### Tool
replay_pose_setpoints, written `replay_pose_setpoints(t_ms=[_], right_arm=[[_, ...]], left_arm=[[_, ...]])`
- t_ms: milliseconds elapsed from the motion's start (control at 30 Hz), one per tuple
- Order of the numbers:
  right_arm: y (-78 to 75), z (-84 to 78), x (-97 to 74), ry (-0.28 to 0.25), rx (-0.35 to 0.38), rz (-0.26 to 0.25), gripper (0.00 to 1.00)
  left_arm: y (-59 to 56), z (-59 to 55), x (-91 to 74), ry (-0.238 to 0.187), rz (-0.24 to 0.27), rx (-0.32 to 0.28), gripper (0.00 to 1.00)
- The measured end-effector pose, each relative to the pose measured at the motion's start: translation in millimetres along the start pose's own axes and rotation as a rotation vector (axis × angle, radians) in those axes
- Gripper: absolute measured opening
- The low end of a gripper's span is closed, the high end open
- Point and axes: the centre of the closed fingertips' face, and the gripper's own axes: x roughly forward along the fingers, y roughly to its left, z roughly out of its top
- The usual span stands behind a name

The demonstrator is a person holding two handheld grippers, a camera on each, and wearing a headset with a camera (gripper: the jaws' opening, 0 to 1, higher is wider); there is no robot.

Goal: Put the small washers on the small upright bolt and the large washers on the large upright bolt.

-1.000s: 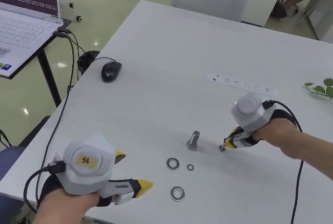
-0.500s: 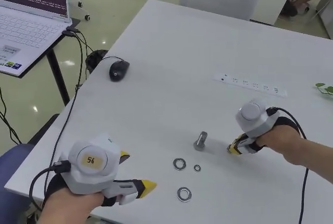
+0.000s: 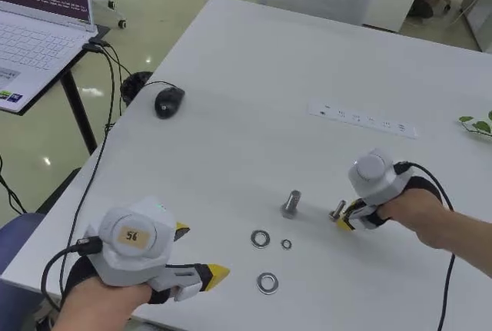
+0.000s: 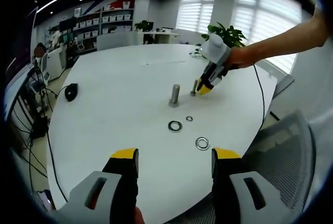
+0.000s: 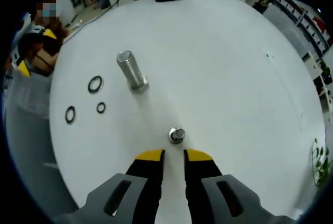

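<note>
Drawn back, the right hand-held gripper (image 5: 174, 154) sits barely parted, empty, just behind the small bolt (image 5: 177, 134), upright near the large bolt (image 5: 131, 71); left hand-held gripper (image 4: 175, 154) gapes wide, empty.

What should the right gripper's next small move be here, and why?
Probably swing the right gripper across to the small silver washer and close on it. The small silver bolt stands upright and free just beyond the slightly parted yellow-tipped fingers, and that washer lies flat on the white table, not yet on the bolt.

White table (image 3: 254, 77); silver large bolt (image 3: 290, 203); black mouse (image 3: 168, 101); yellow-tipped fingers (image 4: 125, 154).
</note>
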Motion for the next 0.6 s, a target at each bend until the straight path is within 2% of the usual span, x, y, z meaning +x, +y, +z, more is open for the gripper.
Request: replay_pose_setpoints(t_ms=[267, 300, 367, 467, 600], right_arm=[[10.6, -17.9, -7.6, 0.0, 0.018, -0.008, 0.18], [14.7, -15.9, -7.9, -0.021, 0.018, 0.002, 0.19], [21.5, -14.6, -8.8, -0.026, 0.023, 0.011, 0.2], [34.3, -8.5, -7.0, -0.039, -0.02, 0.025, 0.2], [56.5, 3.9, -5.4, -0.074, -0.072, 0.074, 0.2]], left_arm=[[-4.0, 0.3, 0.3, -0.001, -0.01, 0.01, 0.56], [-4.5, 0.5, 0.5, -0.002, -0.011, 0.011, 0.56], [-5.3, 0.7, 0.9, -0.002, -0.013, 0.013, 0.56], [-7.0, 1.7, 2.2, -0.002, -0.018, 0.017, 0.56], [-9.3, 4.6, 1.6, -0.006, -0.023, 0.026, 0.56]])
